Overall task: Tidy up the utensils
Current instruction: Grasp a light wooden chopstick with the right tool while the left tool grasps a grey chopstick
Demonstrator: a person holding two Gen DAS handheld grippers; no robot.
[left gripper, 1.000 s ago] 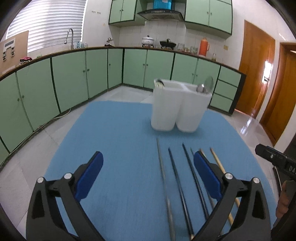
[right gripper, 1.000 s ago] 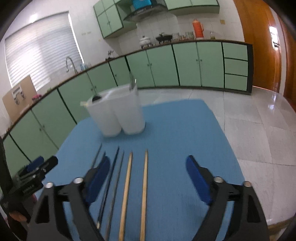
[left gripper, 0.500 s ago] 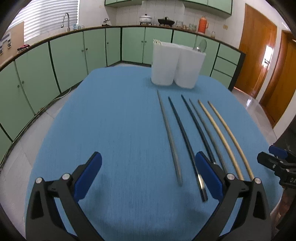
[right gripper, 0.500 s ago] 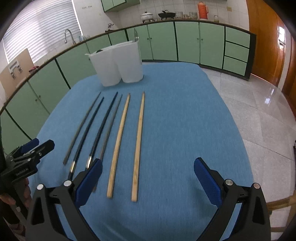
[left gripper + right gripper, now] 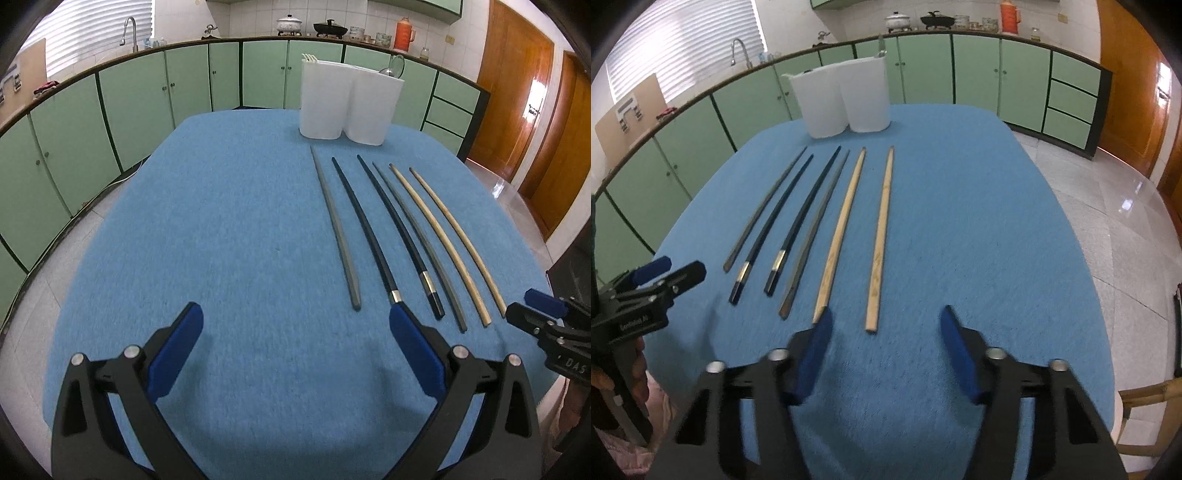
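Six chopsticks lie flat in a row on the blue table (image 5: pixel 221 240), all pointing toward the white holder (image 5: pixel 349 103). Going away from the holder's left side: a grey chopstick (image 5: pixel 338 232), two black chopsticks (image 5: pixel 369 232) with silver bands, another grey one (image 5: pixel 421 236), then two wooden chopsticks (image 5: pixel 842 229). The holder stands upright with two cups.

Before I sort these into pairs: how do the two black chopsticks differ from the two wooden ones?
The black chopsticks are dark and glossy with a silver band near the thick end; the wooden chopsticks are pale, matte and unbanded. The black pair lies left of the wooden pair in the right wrist view. All lie flat on the blue mat, roughly parallel.
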